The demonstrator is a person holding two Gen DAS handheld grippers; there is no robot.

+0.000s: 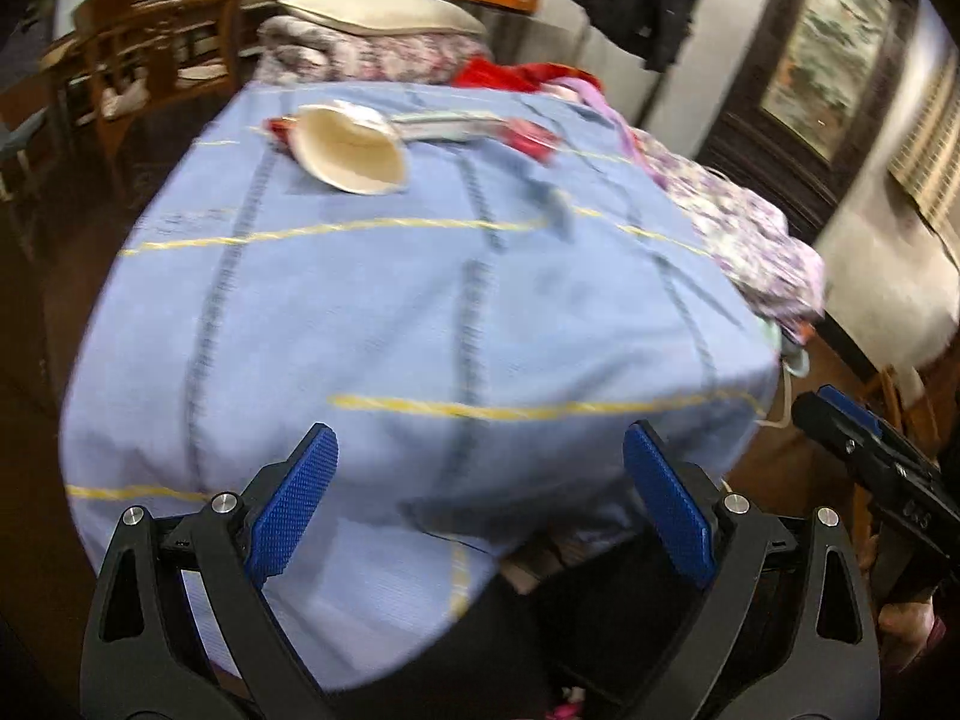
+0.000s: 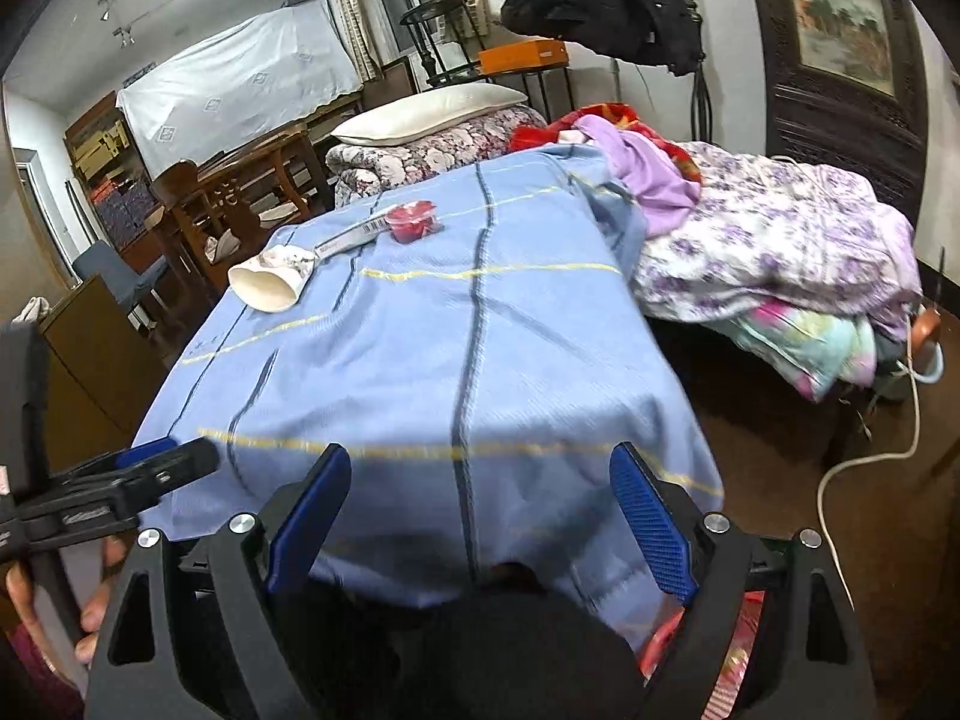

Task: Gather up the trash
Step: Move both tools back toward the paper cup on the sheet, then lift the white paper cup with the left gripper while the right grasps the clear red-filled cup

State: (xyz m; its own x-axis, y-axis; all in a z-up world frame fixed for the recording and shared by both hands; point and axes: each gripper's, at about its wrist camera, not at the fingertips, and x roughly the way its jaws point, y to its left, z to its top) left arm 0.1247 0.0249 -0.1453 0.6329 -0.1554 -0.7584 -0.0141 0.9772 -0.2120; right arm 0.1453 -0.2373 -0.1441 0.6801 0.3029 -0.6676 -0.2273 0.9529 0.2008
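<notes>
Both views are taken from the near end of the bed, facing 12 o'clock along the blue bedspread. The paper cup, far off, and the pillow are shared.

- Light is indoor and cool; ceiling track spotlights glare white at the upper left of my right view.
- My left view is smeared with motion blur: the crushed white paper cup and the pale blue cloth with yellow lines lose their edges.
- My right view is sharper, though the cloth's near edge blurs.
- A soft shadow falls across the near cloth in my right view.
- Fisheye bending curves the dark carved wooden screen, and corners go black.
</notes>
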